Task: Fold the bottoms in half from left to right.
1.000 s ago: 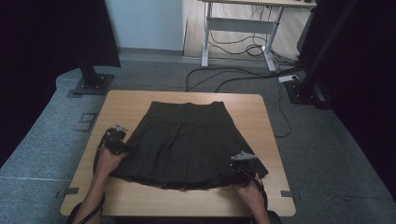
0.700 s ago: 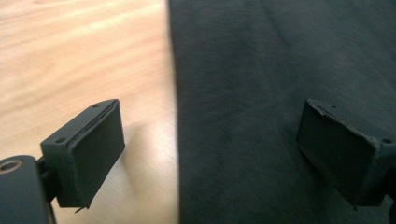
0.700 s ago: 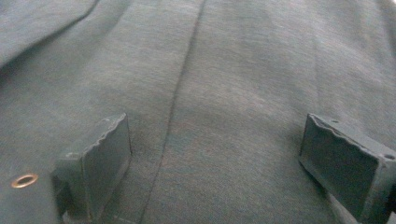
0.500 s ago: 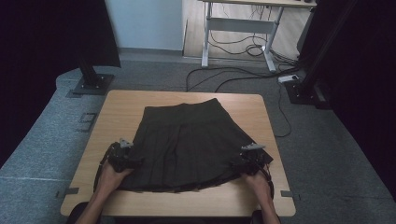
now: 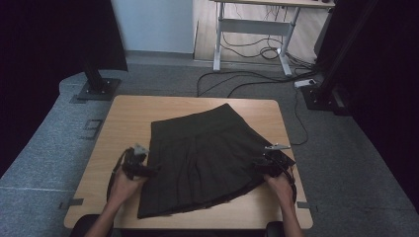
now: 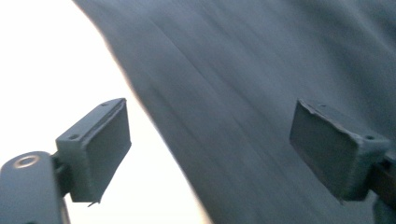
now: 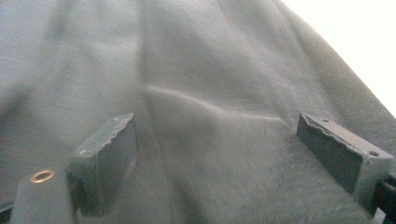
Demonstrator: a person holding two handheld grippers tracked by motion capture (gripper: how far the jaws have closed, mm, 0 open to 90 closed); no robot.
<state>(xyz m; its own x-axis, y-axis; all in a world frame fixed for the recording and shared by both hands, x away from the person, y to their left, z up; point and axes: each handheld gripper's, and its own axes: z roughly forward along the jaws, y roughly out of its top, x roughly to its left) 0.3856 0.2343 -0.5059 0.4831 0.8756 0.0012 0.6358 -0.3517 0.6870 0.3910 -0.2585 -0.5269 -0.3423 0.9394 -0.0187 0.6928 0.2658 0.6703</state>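
A dark pleated skirt (image 5: 202, 158) lies flat on the wooden table (image 5: 128, 118), waistband toward the far side, turned slightly askew. My left gripper (image 5: 148, 170) sits at the skirt's left edge; in the left gripper view the jaws stand wide apart over the skirt's edge (image 6: 261, 102), and nothing is pinched. My right gripper (image 5: 261, 165) rests at the skirt's right side. Its own view shows the jaws spread wide above wrinkled dark fabric (image 7: 210, 116), holding nothing.
The table's right edge (image 5: 291, 163) lies close beside my right hand. Black stand bases (image 5: 96, 89) and cables (image 5: 247, 81) sit on the grey floor beyond the table. A desk frame (image 5: 252, 29) stands further back.
Both hands moved forward and inward along the skirt's sides. The skirt has shifted and rotated slightly, its lower left corner now nearer the table's front edge.
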